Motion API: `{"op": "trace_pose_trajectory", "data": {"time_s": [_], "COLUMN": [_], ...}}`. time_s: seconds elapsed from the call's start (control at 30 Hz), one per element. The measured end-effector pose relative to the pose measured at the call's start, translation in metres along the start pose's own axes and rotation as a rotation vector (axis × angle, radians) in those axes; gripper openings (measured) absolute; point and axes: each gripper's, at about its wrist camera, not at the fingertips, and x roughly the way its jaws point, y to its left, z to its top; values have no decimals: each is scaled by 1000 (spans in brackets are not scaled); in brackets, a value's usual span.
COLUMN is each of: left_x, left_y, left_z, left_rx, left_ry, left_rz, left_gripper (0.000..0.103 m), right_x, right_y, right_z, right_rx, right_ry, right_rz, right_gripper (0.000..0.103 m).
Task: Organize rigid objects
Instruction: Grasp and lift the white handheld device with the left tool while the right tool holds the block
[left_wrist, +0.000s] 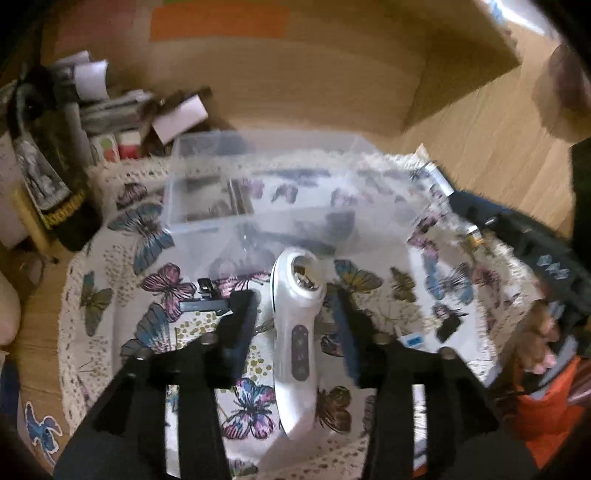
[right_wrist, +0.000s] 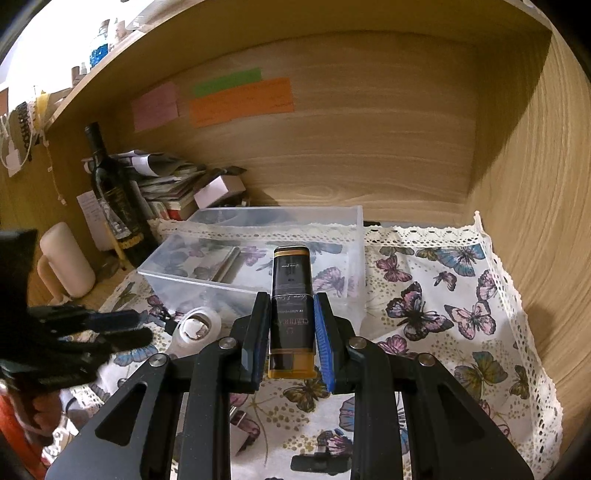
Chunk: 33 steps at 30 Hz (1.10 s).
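Observation:
A white handheld device (left_wrist: 295, 332) with a round head and a grey button strip lies on the butterfly cloth between the fingers of my open left gripper (left_wrist: 299, 314); the fingers do not touch it. Its head also shows in the right wrist view (right_wrist: 197, 326). My right gripper (right_wrist: 290, 328) is shut on a black tin with gold trim (right_wrist: 291, 306), held just in front of the clear plastic box (right_wrist: 177, 280). The box (left_wrist: 207, 229) holds a flat metallic item (right_wrist: 225, 264). The left gripper appears at the left of the right wrist view (right_wrist: 85, 332).
A dark wine bottle (right_wrist: 114, 199), a cream cylinder (right_wrist: 68, 258) and stacked papers (right_wrist: 166, 177) stand at the left. Wooden walls close the back and right. Small black items (left_wrist: 448, 326) (right_wrist: 319, 463) and a black clip (left_wrist: 207, 286) lie on the cloth (right_wrist: 443, 314).

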Motion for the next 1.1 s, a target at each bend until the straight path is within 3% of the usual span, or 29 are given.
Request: {"op": "trace_pose_trajectory", "data": {"time_s": [0.13,0.43,0.53,0.67,1.1], "left_x": [30,71,66,47,-50], "left_y": [-3,-9,-13,-8,11], "left_z": [2,7,4,3,18], "left_rx": [4,21,42,19,-12], "left_ry": [71,132,101,63,-170], "left_rz": [2,26,61,50,73], "left_gripper": [48,44,44,44,43], "right_x": [4,9,13,16,26], "right_y": [-2,-9,-9,-9,-7], "right_z": [2,7,7,10,23], "right_rx": [-13,-3,-4,-5,-6], "right_ry": [8,4,10,13,6], "right_rz": [-13,-11,-13,-13,-22], "right_gripper": [22,22,22,22,22]}}
